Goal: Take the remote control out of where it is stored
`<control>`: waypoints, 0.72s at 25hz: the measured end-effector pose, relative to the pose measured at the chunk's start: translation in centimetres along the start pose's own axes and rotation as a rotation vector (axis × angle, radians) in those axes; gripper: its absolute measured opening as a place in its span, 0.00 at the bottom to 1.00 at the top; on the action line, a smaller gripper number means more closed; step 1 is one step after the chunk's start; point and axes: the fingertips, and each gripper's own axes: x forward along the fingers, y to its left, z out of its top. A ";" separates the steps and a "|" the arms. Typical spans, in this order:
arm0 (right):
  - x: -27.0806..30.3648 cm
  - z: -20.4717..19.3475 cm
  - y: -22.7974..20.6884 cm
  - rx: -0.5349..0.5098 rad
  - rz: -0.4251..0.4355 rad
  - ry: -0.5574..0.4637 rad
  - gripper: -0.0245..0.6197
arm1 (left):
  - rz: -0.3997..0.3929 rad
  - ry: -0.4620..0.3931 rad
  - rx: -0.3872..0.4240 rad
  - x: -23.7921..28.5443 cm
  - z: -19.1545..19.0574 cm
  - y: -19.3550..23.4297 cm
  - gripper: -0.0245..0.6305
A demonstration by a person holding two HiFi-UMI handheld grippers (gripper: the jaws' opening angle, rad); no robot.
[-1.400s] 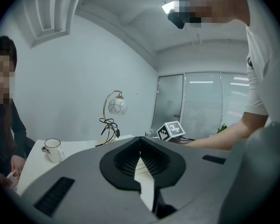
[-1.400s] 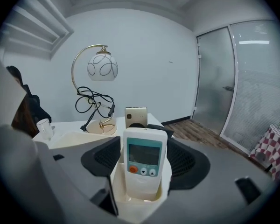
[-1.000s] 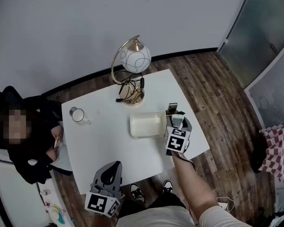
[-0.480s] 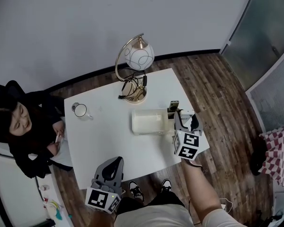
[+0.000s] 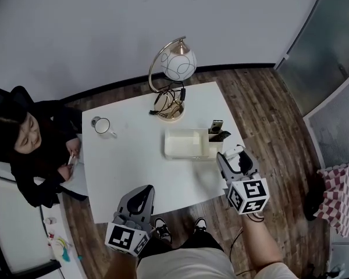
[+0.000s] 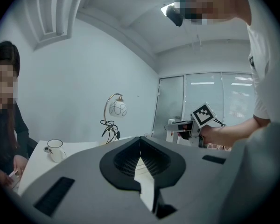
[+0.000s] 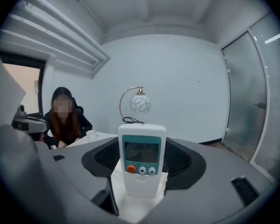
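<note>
A white desk (image 5: pixel 134 167) stands on dark wood flooring (image 5: pixel 267 115), and at its near edge the left claw (image 5: pixel 142 193) hangs with its jaws pressed together on nothing. The right claw (image 5: pixel 231 156) pinches the white remote control (image 7: pixel 142 160) upright, screen and buttons facing its camera, over the desk's near right corner, just beside the open white storage box (image 5: pixel 186 154) and outside it. Beyond stand a mug (image 5: pixel 102 125) and a globe lamp (image 5: pixel 175 68), with a seated person (image 5: pixel 29 150) at the left.

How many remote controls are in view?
1 certain: the white remote control with teal-framed screen, clamped in the right gripper. A dark upright item beside the white tray might be another.
</note>
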 end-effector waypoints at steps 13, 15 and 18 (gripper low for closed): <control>-0.1 -10.8 6.8 -0.020 0.276 0.319 0.49 | 0.030 0.000 -0.009 -1.0 -0.5 -0.1 0.05; 0.6 -12.5 7.4 -0.033 0.299 0.372 0.49 | 0.036 0.000 -0.010 -1.2 -0.6 0.0 0.05; 1.7 -14.6 8.4 -0.071 0.332 0.444 0.49 | 0.048 0.007 -0.013 -1.6 -0.9 0.4 0.05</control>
